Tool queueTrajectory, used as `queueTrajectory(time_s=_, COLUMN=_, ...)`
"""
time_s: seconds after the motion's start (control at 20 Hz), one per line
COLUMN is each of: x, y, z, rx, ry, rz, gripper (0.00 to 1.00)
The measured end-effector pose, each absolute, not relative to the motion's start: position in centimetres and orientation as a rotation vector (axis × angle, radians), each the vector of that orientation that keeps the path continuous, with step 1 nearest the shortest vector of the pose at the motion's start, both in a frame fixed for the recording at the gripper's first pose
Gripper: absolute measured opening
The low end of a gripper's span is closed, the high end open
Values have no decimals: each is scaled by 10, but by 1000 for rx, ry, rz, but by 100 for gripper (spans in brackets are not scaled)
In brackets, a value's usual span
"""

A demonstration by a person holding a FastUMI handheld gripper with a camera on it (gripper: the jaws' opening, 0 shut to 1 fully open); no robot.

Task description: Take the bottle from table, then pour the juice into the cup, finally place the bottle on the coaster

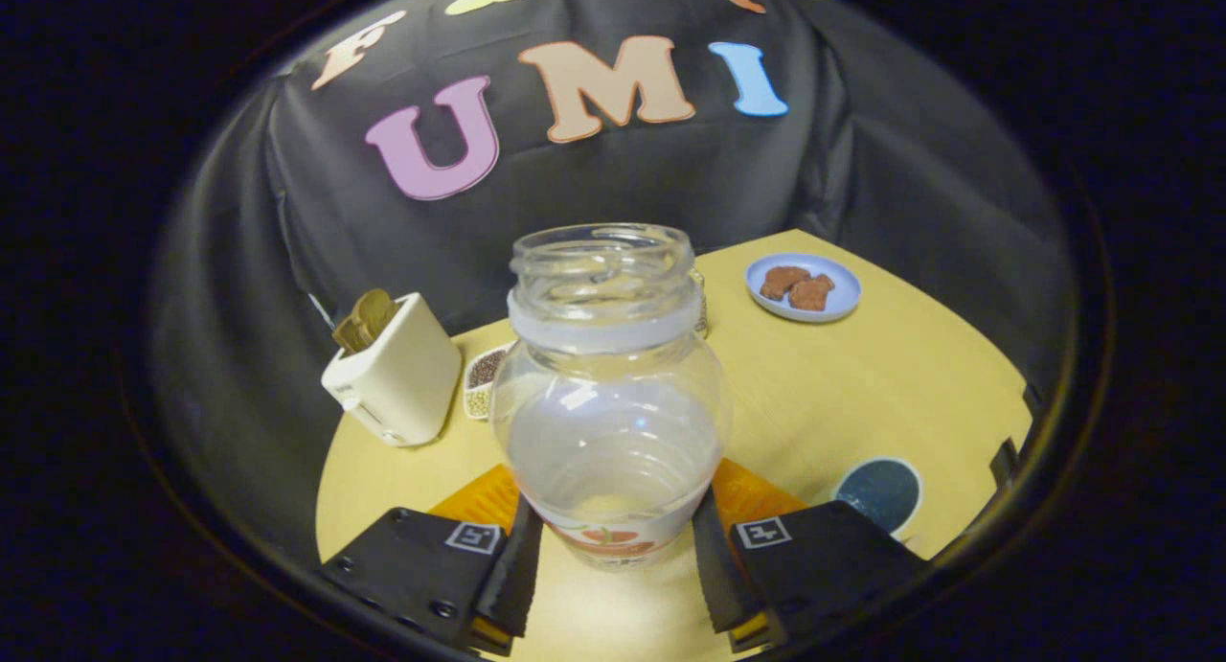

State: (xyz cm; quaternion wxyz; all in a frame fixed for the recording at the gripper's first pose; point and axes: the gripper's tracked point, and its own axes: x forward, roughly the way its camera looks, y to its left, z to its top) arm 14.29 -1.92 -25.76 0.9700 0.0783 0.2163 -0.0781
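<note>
The gripper (613, 571) is holding the bottle (610, 394) by its lower body, one finger pressing on each side near the label, so the jaws are closed on it at a moderate width. The bottle is standing upright between the fingers with its mouth open and uncapped, and it is looking nearly empty, with only a pale trace low inside. Directly beneath and behind the bottle, an orange coaster (757, 494) is showing on both sides of its base; whether the base is already touching it or hanging just above cannot be told. To the right of the bottle a dark round cup (881, 492) is sitting on the table (862, 394). Behind the bottle to the left a white toaster (395, 375) is standing with a small dish of beans (482, 379) beside it, and behind it to the right a blue plate (803, 286) is carrying brown biscuits. Judging by the emptied bottle and its place over the coaster, the pouring appears finished and the last step, setting the bottle down, is in hand. The next move is calling for a straight, gentle lowering until the base is resting flat on the coaster, then an even opening of both fingers and a level retreat so the light bottle is not tipped.
</note>
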Motion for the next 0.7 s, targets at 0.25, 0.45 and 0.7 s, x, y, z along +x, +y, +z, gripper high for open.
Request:
queueTrajectory(time_s=0.25, x=176, y=-32, z=-286, rx=72, ry=436, rz=-262, gripper=74)
queueTrajectory(time_s=0.45, x=200, y=-33, z=-295, rx=60, ry=410, rz=-293, gripper=74)
queueTrajectory(time_s=0.7, x=219, y=-41, z=-305, rx=43, ry=405, rz=-324, gripper=74)
